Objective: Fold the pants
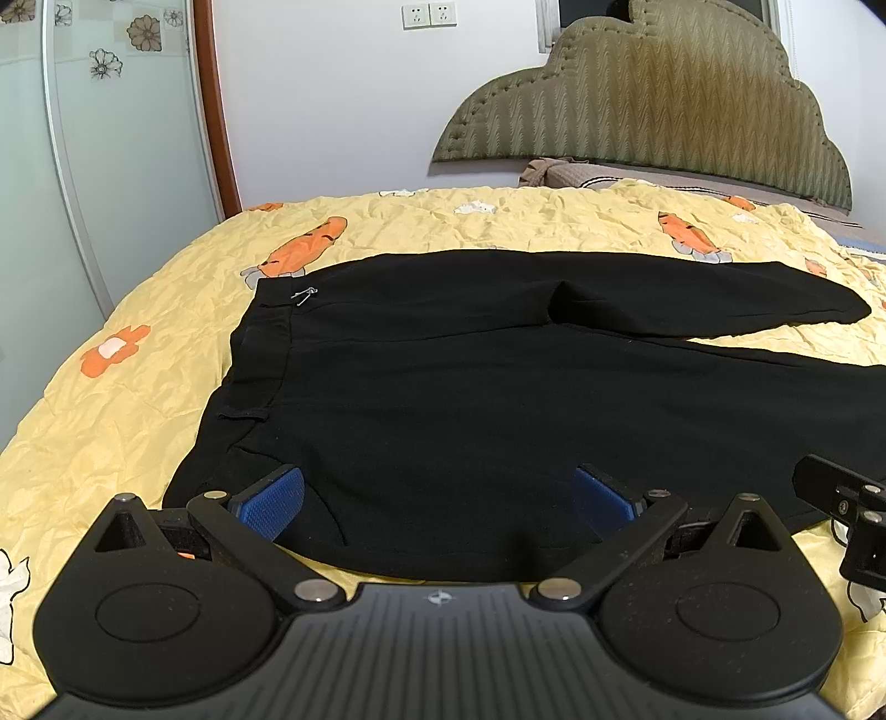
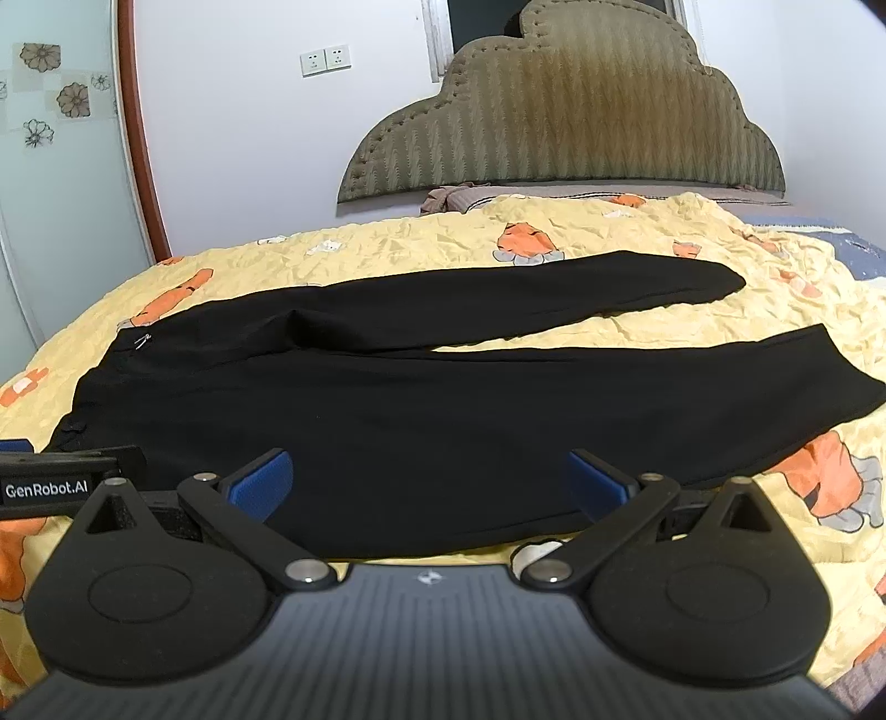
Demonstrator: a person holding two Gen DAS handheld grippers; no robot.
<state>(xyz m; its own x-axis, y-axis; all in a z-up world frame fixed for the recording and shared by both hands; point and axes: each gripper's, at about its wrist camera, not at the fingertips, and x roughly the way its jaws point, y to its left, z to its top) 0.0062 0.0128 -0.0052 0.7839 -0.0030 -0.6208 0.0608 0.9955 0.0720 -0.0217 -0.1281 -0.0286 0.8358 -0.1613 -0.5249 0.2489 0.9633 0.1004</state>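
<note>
Black pants lie spread flat on the yellow bedspread, waistband to the left, both legs running right and apart. The right wrist view shows both legs full length. My left gripper is open and empty, its blue pads over the near edge of the pants by the waist. My right gripper is open and empty over the near leg's edge. The right gripper shows at the right edge of the left wrist view; the left gripper shows at the left edge of the right wrist view.
A padded olive headboard and a pillow stand at the far end of the bed. A frosted glass door with a wooden frame is on the left. Wall sockets sit above.
</note>
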